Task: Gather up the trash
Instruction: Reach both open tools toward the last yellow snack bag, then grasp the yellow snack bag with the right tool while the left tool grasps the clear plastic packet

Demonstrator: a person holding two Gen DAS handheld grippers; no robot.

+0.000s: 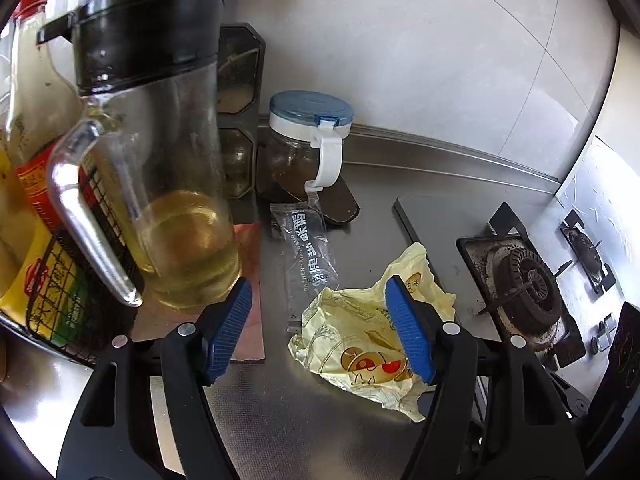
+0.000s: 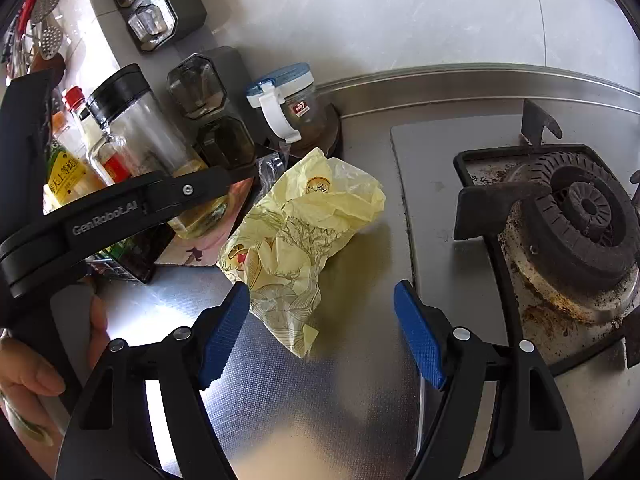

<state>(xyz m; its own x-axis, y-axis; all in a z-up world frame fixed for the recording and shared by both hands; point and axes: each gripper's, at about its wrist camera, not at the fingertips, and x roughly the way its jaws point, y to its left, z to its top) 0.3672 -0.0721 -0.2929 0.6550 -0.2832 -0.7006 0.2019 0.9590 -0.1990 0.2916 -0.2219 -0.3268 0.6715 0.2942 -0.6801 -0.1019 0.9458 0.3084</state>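
Observation:
A crumpled pale yellow wrapper lies on the steel counter. My left gripper is open, its blue pads on either side of the wrapper's near part. A clear plastic sachet with black print lies just behind the wrapper. In the right wrist view the yellow wrapper lies ahead of my right gripper, which is open and empty. The sachet peeks out behind the wrapper. The left gripper's black body crosses the left of that view.
A glass oil jug with black lid stands close on the left beside sauce bottles in a wire basket. A blue-lidded jar and a dark spice rack stand at the wall. A gas burner is on the right.

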